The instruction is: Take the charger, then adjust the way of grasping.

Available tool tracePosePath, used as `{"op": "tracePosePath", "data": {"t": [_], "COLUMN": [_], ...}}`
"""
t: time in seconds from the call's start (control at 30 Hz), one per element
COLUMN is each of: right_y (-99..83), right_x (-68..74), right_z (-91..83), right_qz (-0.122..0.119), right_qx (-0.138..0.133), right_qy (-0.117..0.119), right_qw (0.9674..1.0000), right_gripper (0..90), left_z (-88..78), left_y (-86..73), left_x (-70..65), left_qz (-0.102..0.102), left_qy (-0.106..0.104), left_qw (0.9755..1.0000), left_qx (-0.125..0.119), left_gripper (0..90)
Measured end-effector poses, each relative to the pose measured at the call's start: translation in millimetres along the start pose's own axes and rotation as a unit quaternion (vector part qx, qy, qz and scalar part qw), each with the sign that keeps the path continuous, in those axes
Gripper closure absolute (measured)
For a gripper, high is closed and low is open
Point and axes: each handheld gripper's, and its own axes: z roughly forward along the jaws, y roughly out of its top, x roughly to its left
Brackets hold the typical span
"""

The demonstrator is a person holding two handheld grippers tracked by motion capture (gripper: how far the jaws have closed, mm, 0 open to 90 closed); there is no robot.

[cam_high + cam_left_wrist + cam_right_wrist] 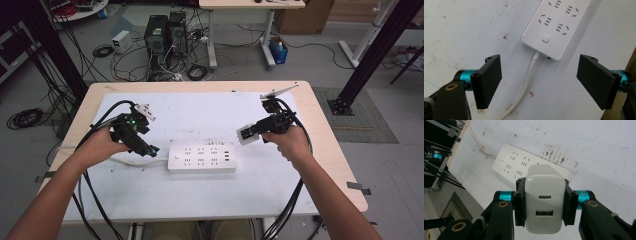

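A white power strip (202, 158) lies flat on the desk (320, 120) between the person's hands. The left gripper (539, 82) hovers over its cord (527, 82) end, jaws wide apart and empty. The right gripper (544, 200) clamps a white charger (544, 197) above the strip's far end.

One power strip (202, 158); one USB charger (544, 198); two grippers, left (151, 150), right (248, 134); one worktop (320, 130).

A grey floor (325, 57) is seen beyond the light wood table (327, 135). Two computer towers (165, 32) and tangled cables (130, 62) are placed upper left; a second desk (250, 5) and cardboard box (302, 15) are seen upper right.
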Motion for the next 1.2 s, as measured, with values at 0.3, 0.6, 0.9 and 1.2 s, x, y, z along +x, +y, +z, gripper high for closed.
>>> {"op": "tracePosePath", "data": {"t": [0.3, 0.6, 0.9, 1.2], "right_y": [0.2, 9.5, 26.4, 40.9], "right_x": [2.1, 6.6, 24.3, 40.7], "right_z": [0.4, 5.4, 17.1, 31.5], "right_qz": [-0.005, -0.066, -0.215, -0.286], "right_qx": [0.003, 0.03, 0.081, 0.121], "right_qy": [-0.002, -0.028, -0.08, -0.103], "right_qw": [1.0, 0.997, 0.9699, 0.945], "right_gripper": [62.3, 62.3, 62.2, 62.2], "left_z": [1.0, 1.5, -1.0, 1.7], "left_y": [-2.8, -4.1, -10.6, -17.9], "left_x": [-0.3, 4.0, 8.3, 7.3], "left_qz": [-0.004, -0.006, 0.012, 0.041], "left_qy": [0.004, -0.003, -0.016, -0.022], "left_qw": [1.0, 0.9998, 0.9993, 0.9975], "left_qx": [-0.004, 0.019, 0.033, 0.054], "left_gripper": [20.3, 20.3, 20.3, 20.3]}}
